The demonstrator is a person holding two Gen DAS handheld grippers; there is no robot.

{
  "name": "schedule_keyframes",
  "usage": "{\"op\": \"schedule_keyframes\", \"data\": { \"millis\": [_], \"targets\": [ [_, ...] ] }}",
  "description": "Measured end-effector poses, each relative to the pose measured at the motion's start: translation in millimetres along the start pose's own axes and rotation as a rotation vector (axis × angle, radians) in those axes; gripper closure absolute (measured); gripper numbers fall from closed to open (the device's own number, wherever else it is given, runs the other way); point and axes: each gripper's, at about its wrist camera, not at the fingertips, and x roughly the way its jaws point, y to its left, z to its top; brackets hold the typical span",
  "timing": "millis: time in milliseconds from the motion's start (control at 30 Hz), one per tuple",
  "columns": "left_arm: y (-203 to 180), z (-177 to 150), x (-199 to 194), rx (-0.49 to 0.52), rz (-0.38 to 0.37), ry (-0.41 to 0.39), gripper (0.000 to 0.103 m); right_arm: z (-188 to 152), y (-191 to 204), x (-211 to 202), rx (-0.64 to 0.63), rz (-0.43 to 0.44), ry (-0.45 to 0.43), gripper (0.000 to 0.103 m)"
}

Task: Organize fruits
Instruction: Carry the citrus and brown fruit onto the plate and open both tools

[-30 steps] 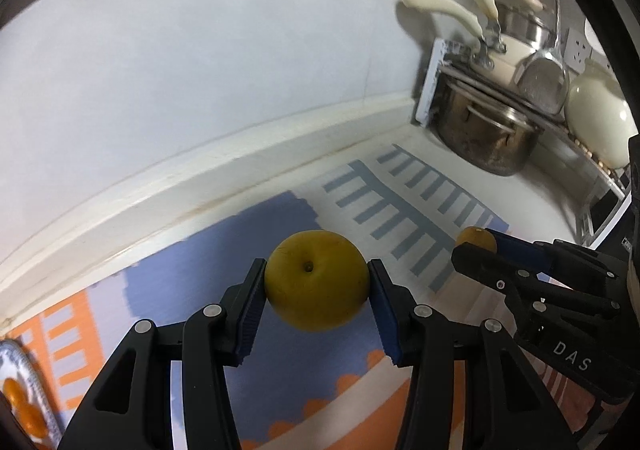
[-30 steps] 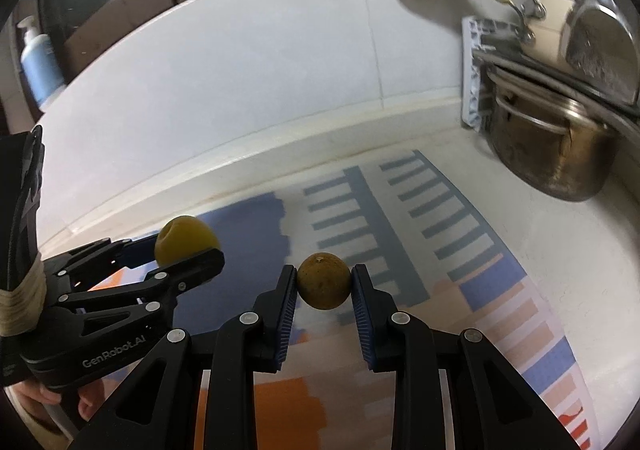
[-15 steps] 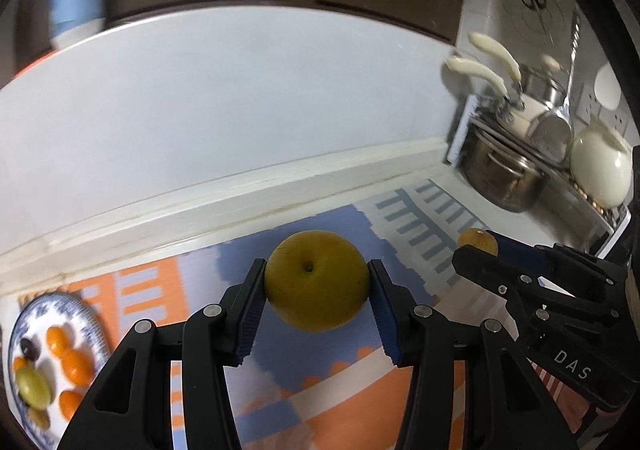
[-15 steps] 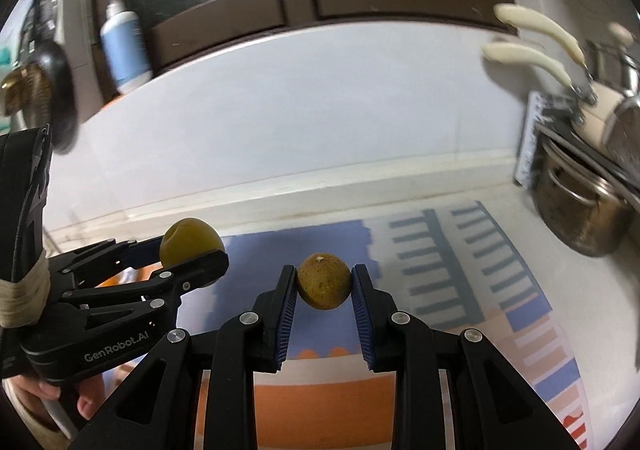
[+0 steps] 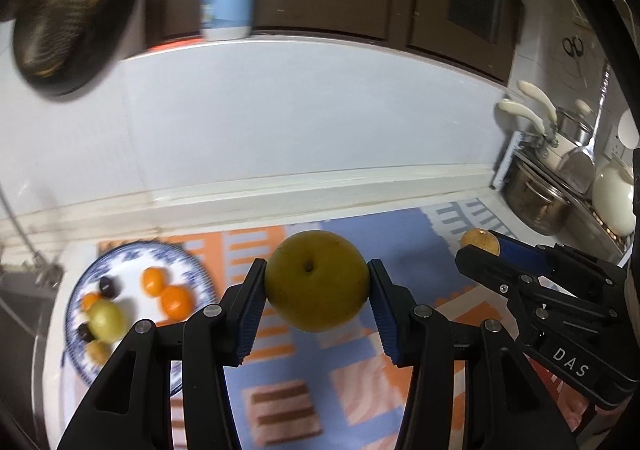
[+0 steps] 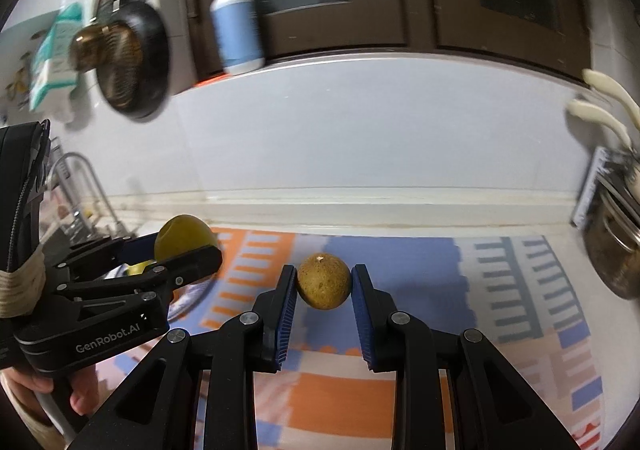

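— Pear [image 5: 317, 281], left view first: where is it?
— Clamped between the blue pads of the left gripper [image 5: 317, 286], off the mat [image 5: 360, 382], right of the plate [image 5: 80, 354]. I judge it is held high to clear the oranges [image 5: 168, 292] already there.
— Anything readable?
— "DAS" on the right gripper's [image 5: 476, 244] body; it pinches a small brown fruit [image 5: 479, 241].
— And the right view?
— That fruit [image 6: 324, 281] sits squeezed between the right gripper's [image 6: 324, 286] pads, above the mat [image 6: 352, 402]. The left gripper [image 6: 188, 246] reads "GenRobot.AI" and grips the pear [image 6: 182, 236] beside it. The bottle's [image 6: 236, 30] label is blurred.
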Motion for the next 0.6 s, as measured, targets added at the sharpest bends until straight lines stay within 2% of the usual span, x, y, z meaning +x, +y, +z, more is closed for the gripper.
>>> {"op": "schedule_keyframes", "data": {
  "millis": [300, 600],
  "targets": [
    [41, -22, -41, -0.067, 0.087, -0.011, 0.054, -3, 49, -1, -0.065, 0.088, 0.016, 0.074],
    [77, -40, -69, -0.098, 0.125, -0.021, 0.054, -8, 91, 5, -0.114, 0.136, 0.035, 0.074]
  ]
}}
